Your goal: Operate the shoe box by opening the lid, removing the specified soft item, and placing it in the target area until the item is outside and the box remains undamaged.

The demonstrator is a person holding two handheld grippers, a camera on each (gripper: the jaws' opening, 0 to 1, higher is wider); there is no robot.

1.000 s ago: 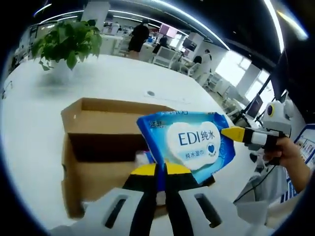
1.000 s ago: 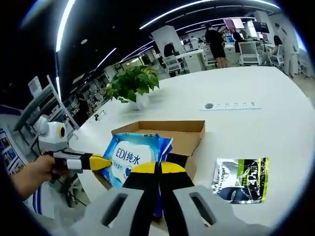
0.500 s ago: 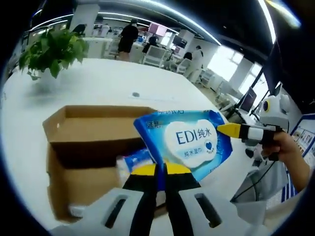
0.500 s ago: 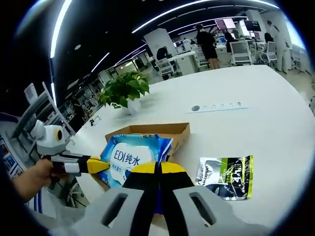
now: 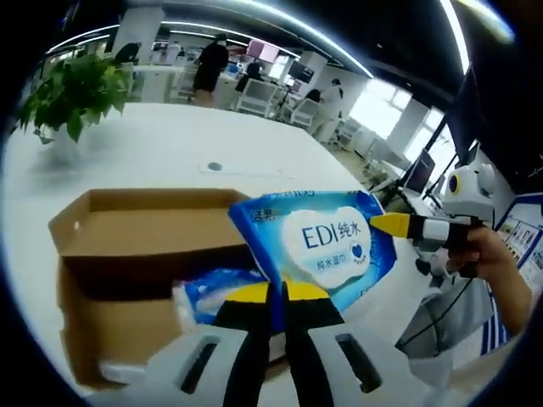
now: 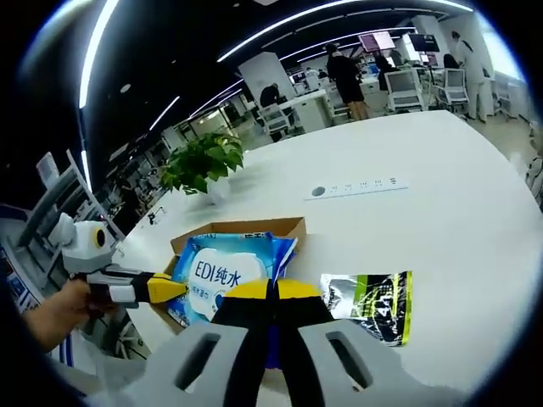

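Open white table (image 6: 441, 220) right of box (image 6: 254, 227); green pouch (image 6: 373, 301) beside box; potted plant (image 6: 197, 165) behind.

Left gripper (image 5: 276, 292): jaws closed together, pointing forward. Right gripper (image 6: 273, 290): jaws likewise pressed closed. A hand (image 5: 490, 259) grips the right gripper's handle.

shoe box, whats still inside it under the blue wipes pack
Inside the shoe box, another blue and white soft pack lies on the floor. The lifted wipes pack and the left gripper cover the rest of that end.
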